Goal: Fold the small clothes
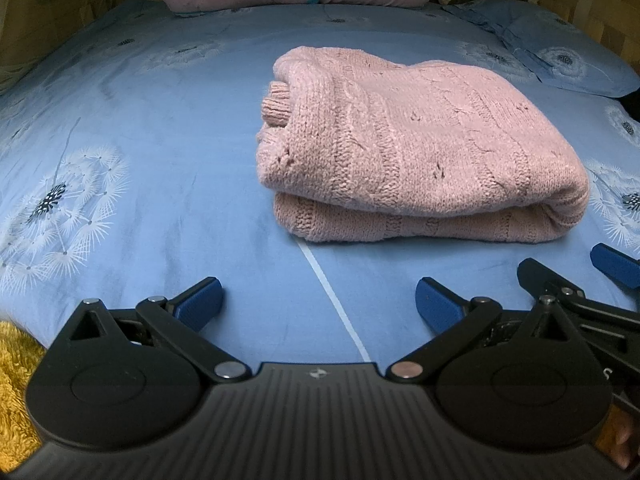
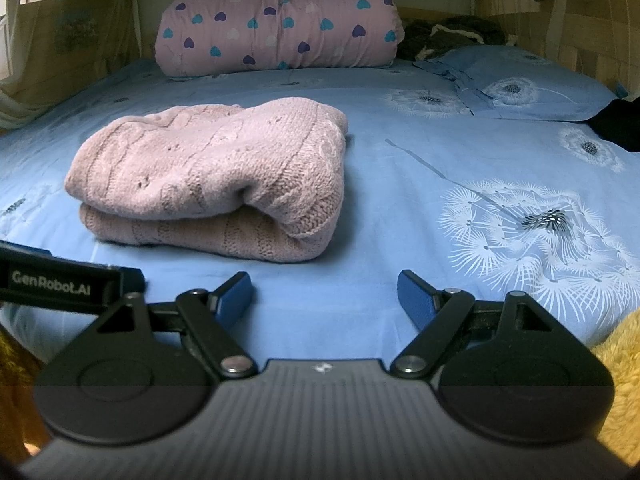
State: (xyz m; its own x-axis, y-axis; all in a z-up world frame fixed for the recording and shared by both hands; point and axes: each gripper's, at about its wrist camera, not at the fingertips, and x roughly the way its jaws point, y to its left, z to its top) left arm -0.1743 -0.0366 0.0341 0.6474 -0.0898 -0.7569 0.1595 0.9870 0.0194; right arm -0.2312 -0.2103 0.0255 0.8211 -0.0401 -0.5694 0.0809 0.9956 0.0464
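A pink knitted sweater [image 1: 416, 148] lies folded into a thick bundle on the blue bed sheet [image 1: 160, 140], a ribbed cuff poking out at its left end. In the right wrist view the same sweater [image 2: 216, 176] sits ahead and to the left. My left gripper [image 1: 318, 304] is open just short of the bundle's near edge, with nothing between its blue pads. My right gripper [image 2: 324, 300] is open too, holding nothing, near the bundle's right front corner. In the left wrist view the right gripper's fingers [image 1: 616, 264] show at the right edge.
A rolled pink quilt with hearts [image 2: 276, 24] lies across the head of the bed. A blue dandelion-print pillow [image 2: 528, 88] sits at the back right, with dark clothes [image 2: 448, 36] behind it. Yellow fluffy fabric [image 1: 16, 392] lies at the near bed edge.
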